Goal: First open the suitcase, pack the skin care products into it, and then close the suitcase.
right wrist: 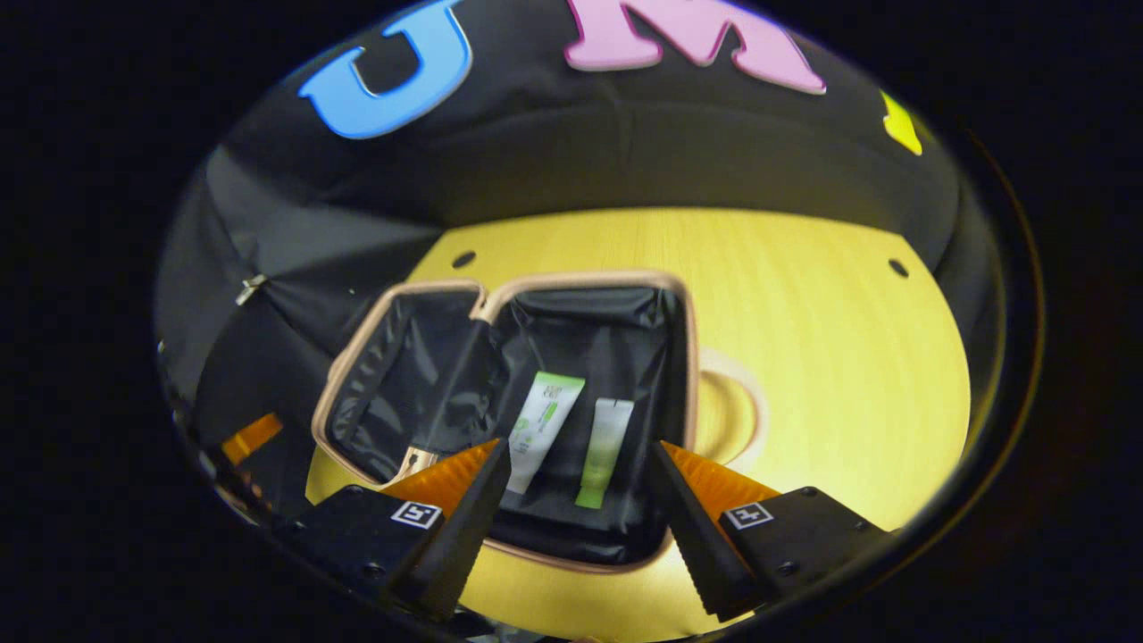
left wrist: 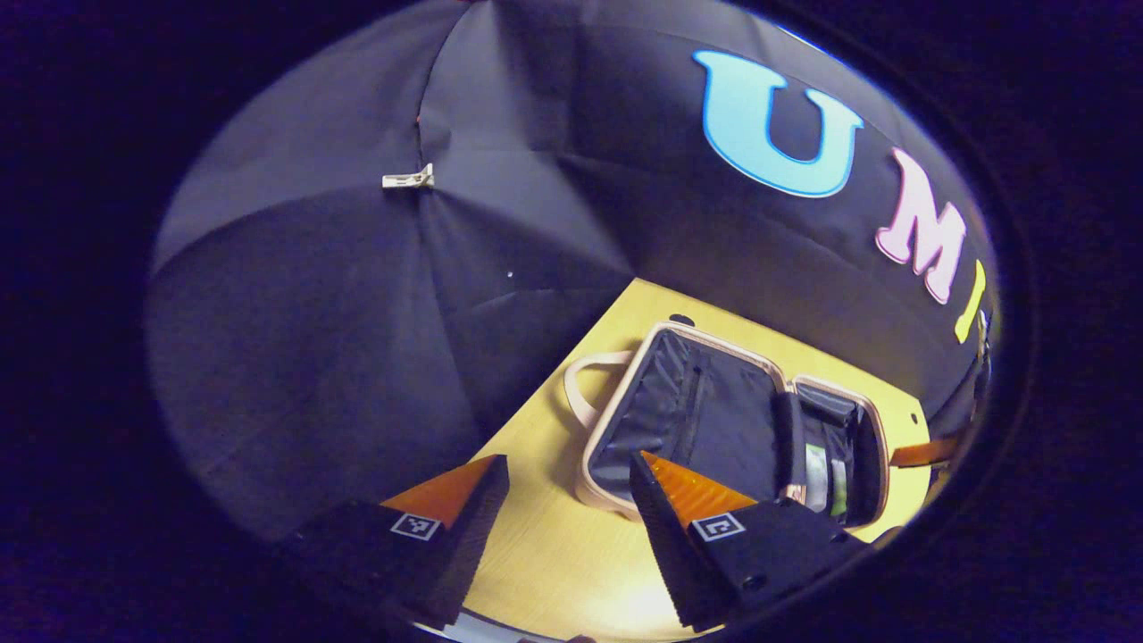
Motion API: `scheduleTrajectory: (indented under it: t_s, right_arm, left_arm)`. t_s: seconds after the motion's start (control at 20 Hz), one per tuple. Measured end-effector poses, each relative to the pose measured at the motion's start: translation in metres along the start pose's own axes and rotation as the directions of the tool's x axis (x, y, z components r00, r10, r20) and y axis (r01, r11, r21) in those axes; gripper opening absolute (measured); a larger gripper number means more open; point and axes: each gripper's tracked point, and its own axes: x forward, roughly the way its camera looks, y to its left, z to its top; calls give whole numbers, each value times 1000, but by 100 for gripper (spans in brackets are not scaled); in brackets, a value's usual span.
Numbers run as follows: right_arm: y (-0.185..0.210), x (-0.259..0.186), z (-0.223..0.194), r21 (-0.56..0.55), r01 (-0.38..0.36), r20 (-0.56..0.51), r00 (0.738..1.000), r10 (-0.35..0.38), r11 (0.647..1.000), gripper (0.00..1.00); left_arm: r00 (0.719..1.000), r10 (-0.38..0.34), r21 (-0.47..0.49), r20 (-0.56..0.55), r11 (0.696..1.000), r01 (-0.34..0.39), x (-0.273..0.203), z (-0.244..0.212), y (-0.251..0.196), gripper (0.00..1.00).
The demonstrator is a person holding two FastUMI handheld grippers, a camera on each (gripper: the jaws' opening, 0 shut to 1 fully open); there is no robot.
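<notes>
A small pink-rimmed suitcase [right wrist: 571, 279] with a dark lining lies wide open and flat on the yellow table [right wrist: 804, 339]. Two skin care tubes lie side by side in its nearer half: a white-and-green tube [right wrist: 541, 429] and a pale green tube [right wrist: 604, 451]. My right gripper [right wrist: 579, 500] hovers open just above the front edge of that half, nothing between its fingers. In the left gripper view the suitcase [left wrist: 625, 402] lies ahead to the right, the tubes [left wrist: 826, 478] in its far half. My left gripper [left wrist: 567, 513] is open over the table beside the case.
The suitcase's handle [left wrist: 585, 379] sticks out flat on the table at one end; the other view shows a handle [right wrist: 746, 406] too. The black cloth wall [left wrist: 375, 295] closes off the table on the far and left sides. The other gripper's finger [right wrist: 250, 436] shows at the left edge.
</notes>
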Motion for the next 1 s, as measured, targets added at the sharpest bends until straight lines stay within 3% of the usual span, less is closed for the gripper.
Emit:
scheduleTrajectory:
  t_s: [0.1, 0.3, 0.35, 0.4, 0.45, 0.65, 0.75, 0.85, 0.9, 0.95, 1.0]
  right_arm:
    - [-22, -36, 8, -58, 35, 88, 996, -29, 998, 98]
    - [-66, -97, 6, -44, 124, 196, 974, -113, 991, 97]
    - [-76, -108, 3, -25, 144, 209, 969, -135, 989, 97]
    - [-86, -118, -3, -9, 164, 210, 965, -159, 986, 97]
    - [-96, -127, -8, 5, 183, 203, 962, -181, 983, 97]
    - [-132, -153, -25, 70, 257, 184, 946, -266, 964, 98]
    - [-141, -158, -32, 103, 274, 172, 942, -289, 956, 98]
    - [-150, -163, -34, 117, 288, 172, 937, -305, 950, 98]
    - [-153, -163, -34, 116, 295, 174, 934, -312, 949, 97]
    - [-155, -165, -32, 113, 300, 178, 932, -316, 947, 98]
    - [-156, -164, -30, 111, 299, 184, 931, -316, 948, 97]
  left_arm:
    - [1000, 10, -80, -30, 997, -12, 39, 18, 14, 89]
    - [985, -112, -261, -132, 962, 74, 103, 31, -6, 88]
    - [983, -112, -290, -148, 955, 65, 117, 31, -9, 87]
    - [982, -96, -291, -162, 956, 46, 136, 26, -8, 91]
    - [978, -84, -278, -188, 960, 29, 147, 21, -6, 84]
    - [960, -116, -312, -254, 950, 32, 168, 7, -14, 78]
    - [954, -154, -372, -259, 927, 49, 174, 0, -24, 66]
    - [948, -145, -395, -283, 918, 22, 180, -11, -19, 34]
    - [950, -156, -421, -270, 907, 29, 173, -9, -20, 35]
    - [956, -165, -434, -242, 900, 45, 170, -3, -20, 22]
    - [960, -164, -426, -227, 903, 54, 168, 2, -20, 17]
